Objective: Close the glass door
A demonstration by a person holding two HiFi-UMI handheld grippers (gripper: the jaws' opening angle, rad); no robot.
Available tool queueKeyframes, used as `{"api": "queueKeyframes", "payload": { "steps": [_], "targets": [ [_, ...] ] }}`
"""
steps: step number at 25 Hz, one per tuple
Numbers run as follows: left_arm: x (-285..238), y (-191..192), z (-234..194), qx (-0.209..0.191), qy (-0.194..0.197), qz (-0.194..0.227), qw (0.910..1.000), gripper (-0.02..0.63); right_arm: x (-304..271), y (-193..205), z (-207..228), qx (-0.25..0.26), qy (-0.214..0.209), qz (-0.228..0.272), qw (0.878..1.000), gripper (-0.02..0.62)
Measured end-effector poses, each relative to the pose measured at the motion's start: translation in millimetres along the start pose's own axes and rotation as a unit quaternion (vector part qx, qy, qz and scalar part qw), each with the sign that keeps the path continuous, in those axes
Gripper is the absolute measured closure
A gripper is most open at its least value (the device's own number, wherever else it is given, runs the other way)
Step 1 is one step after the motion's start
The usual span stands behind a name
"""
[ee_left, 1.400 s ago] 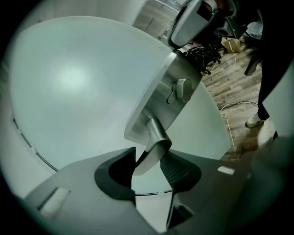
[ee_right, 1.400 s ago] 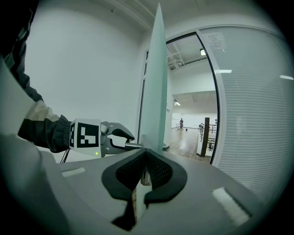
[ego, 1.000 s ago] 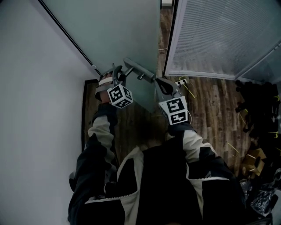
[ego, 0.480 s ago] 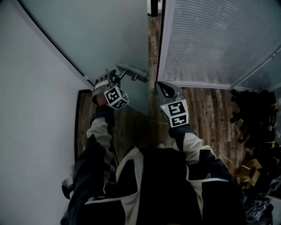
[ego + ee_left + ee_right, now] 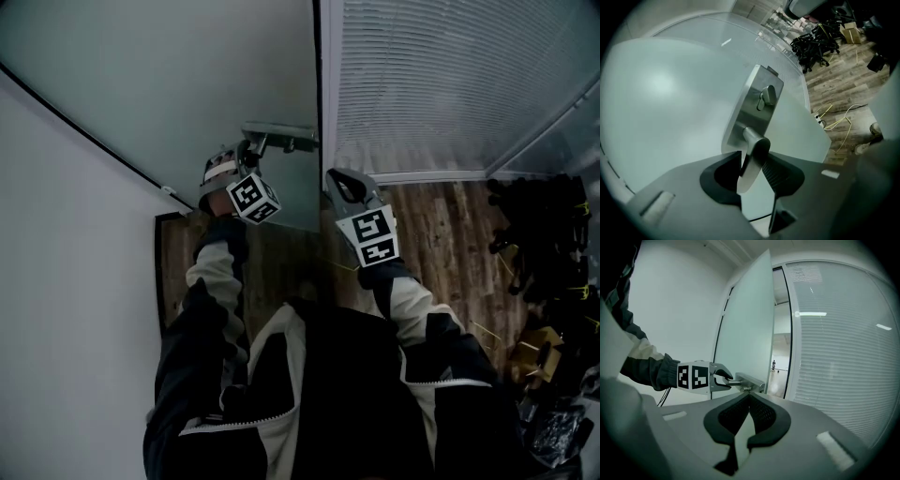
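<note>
Glass door (image 5: 187, 94) upright, narrow gap to blinded partition (image 5: 450, 84) on its right; black clutter (image 5: 544, 234) far right. Lever handle (image 5: 752, 159) lies level, pointing left. Left gripper (image 5: 248, 152) jaws just closed further, pinching it. Right gripper (image 5: 749, 397) jaws pressed together, empty.

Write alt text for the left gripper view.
The left gripper, whose fingers have just closed further, grips the metal lever handle of a frosted glass door. Above the handle is a metal lock plate with a thumb turn. At right lies a wood floor with loose yellow cables.
</note>
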State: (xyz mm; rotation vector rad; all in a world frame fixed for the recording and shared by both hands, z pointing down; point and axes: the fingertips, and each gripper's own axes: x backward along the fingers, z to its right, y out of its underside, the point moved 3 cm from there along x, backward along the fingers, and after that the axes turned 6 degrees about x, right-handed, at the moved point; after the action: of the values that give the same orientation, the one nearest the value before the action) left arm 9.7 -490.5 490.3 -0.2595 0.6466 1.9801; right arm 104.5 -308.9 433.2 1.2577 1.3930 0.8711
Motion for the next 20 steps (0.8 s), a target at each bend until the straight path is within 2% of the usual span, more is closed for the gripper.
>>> {"api": "queueKeyframes", "payload": {
  "steps": [5, 10, 20],
  "targets": [
    [-60.8, -19.8, -12.4, -0.02, 0.009, 0.007, 0.9997, 0.467, -30.2, 5.4, 39.3, 0.0, 0.035, -0.005, 0.999, 0.589],
    [-104.5, -42.8, -32.1, -0.037, 0.005, -0.013, 0.9992, 0.474, -31.2, 15.4, 80.2, -0.002, 0.045, -0.022, 0.999, 0.589],
    [-175.9, -61.8, -62.5, -0.021, -0.003, -0.038, 0.999, 0.479, -46.5, 37.5, 146.4, 0.0, 0.049, -0.048, 0.998, 0.589]
  ]
}}
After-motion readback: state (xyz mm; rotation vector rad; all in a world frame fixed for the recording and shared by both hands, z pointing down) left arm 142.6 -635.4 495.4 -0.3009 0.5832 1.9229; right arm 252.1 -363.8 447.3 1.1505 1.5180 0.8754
